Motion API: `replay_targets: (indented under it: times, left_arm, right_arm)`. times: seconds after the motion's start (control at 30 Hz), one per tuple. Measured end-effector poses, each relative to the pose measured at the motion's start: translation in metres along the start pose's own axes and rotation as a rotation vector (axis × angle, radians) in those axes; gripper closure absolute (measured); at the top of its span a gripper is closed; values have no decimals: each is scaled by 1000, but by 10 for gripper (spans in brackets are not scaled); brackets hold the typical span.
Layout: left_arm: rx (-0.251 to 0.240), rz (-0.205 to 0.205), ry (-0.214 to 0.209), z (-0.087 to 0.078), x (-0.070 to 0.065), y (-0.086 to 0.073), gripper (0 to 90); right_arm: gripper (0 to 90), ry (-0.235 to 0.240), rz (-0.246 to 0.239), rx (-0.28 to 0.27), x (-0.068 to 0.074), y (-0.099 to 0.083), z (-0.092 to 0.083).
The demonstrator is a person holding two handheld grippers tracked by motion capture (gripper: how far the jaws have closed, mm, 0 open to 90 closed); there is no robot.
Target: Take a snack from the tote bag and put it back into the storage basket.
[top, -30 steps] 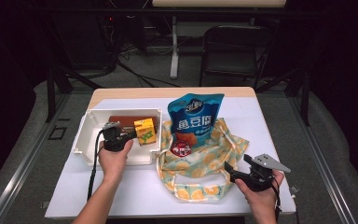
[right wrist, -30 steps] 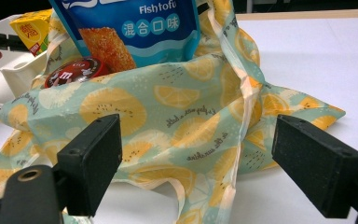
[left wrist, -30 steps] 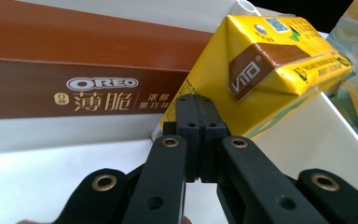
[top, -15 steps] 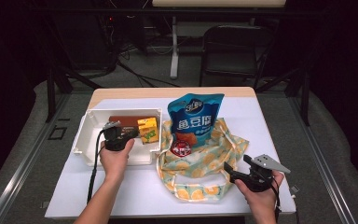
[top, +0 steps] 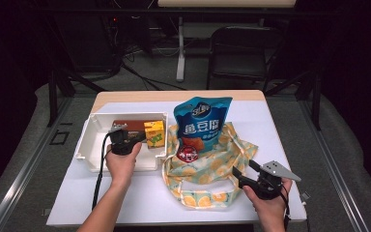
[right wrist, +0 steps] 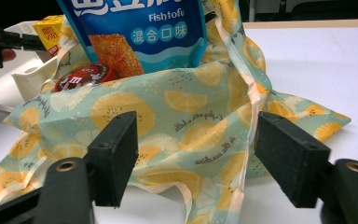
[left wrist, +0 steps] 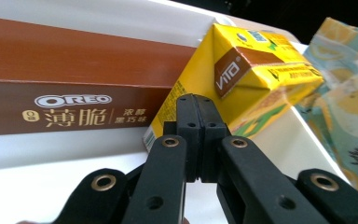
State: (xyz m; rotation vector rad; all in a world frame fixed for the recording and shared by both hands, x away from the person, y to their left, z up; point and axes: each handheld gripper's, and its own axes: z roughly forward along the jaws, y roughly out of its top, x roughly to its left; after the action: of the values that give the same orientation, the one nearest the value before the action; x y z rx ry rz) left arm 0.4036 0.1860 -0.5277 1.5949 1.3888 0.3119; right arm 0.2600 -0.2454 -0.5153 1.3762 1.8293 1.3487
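- A dim room with a dark chair and cables on the floor is lying beyond the white table (top: 280, 140) I am working at.
- My left gripper (top: 124, 141) is hovering inside the white bin (top: 89, 140), its jaws pressed together on nothing — the pads are meeting with no gap.
- Just ahead of those jaws the yellow drink carton (left wrist: 247, 88) is sitting tilted, its corner nearly touching the tips; to its left the brown Oreo box (left wrist: 74, 88) is lying along the bin's far wall.
- My right gripper (top: 244, 175) is standing apart over the near edge of the lemon-print bag (right wrist: 191, 135); its jaws have just been closing, with cloth between them but the pads not pressing it.
- Beyond it, the blue fish tofu pouch (right wrist: 140, 32) is standing in the bag — beside a red round lid (right wrist: 81, 77).
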Motion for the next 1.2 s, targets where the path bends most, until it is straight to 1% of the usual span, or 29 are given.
replay_targets:
  times: [0.07,0.17,0.23,0.27,0.3,0.37,0.43,0.5,0.57,0.63,0.73,0.8,0.83,0.9,0.97,1.0,1.03,1.1,1.17,1.2]
  left_arm:
    - [11,3,0,1,1,0,900]
    - [8,6,8,2,2,-1,900]
    - [8,8,5,1,3,-1,900]
    - [11,9,3,0,3,-1,895]
    - [0,14,2,-3,3,-2,873]
    - [-12,21,-6,-8,4,-3,799]
    - [-30,43,-24,-15,5,-5,738]
    - [-59,65,-49,-25,5,-9,649]
    - [-81,86,-65,-32,5,-12,584]
    - [-99,110,-86,-41,4,-15,493]
    - [-109,166,-108,-55,1,-20,357]
    - [-107,195,-120,-63,-1,-23,264]
    - [-105,206,-123,-67,-1,-25,222]
    - [-106,210,-129,-75,0,-29,153]
    - [-111,207,-135,-80,1,-33,132]
    - [-107,208,-130,-81,2,-34,106]
    - [-104,203,-135,-83,3,-35,82]
    - [-107,203,-126,-86,3,-37,32]
    - [-109,214,-138,-89,2,-39,2]
    - [-115,220,-138,-91,1,-39,1]
  right_arm:
    - [327,6,2,-2,0,-1,0]
    - [357,18,0,-5,0,-1,0]
    - [363,22,1,-10,0,-1,0]
    - [372,28,3,-18,1,-1,1]
    - [376,33,3,-19,0,-1,0]
    - [376,26,-5,-17,1,-1,0]
    - [377,20,-16,-19,2,0,0]
    - [374,29,-30,-19,2,1,0]
    - [375,28,-34,-23,3,3,2]
    - [372,37,-35,-20,4,4,3]
    - [371,43,-41,-22,5,7,5]
    - [370,51,-61,-39,6,9,7]
    - [370,56,-71,-36,6,10,8]
    - [362,50,-76,-26,6,14,9]
    - [352,46,-72,-12,7,18,10]
    - [342,47,-78,-12,7,21,11]
    - [327,47,-79,-10,7,23,11]
    - [304,55,-86,-10,9,29,12]
    - [293,63,-95,-8,8,35,15]
    - [284,62,-93,-13,9,37,16]
